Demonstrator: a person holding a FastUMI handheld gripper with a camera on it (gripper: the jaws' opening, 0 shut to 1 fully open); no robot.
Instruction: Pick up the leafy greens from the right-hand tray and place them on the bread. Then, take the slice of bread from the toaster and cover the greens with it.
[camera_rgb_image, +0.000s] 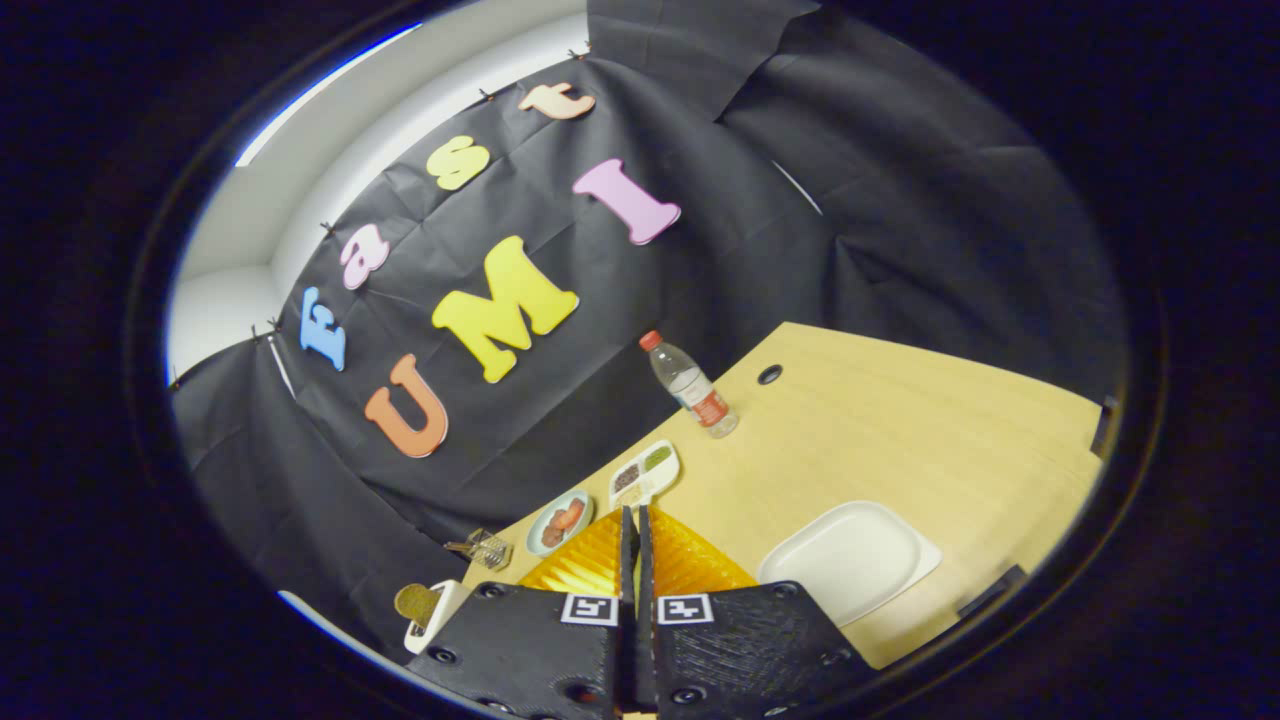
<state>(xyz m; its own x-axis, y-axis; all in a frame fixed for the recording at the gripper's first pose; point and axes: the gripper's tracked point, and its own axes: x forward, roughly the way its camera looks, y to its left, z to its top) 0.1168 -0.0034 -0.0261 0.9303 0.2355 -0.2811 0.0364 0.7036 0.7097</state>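
Since nothing's been picked up yet, the hand-held gripper (636, 520) is kept closed and empty above the worktop (900, 440), greens tray (645, 472) just ahead.

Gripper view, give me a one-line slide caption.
Shut claw above a yellow mat, white plate beside it, water bottle beyond on the table.

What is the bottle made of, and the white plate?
The bottle looks like clear, glossy plastic: you can see through it, and it has a red cap. The white plate looks matte, perhaps plastic or paper; hard to tell. The hand-held gripper is shut.
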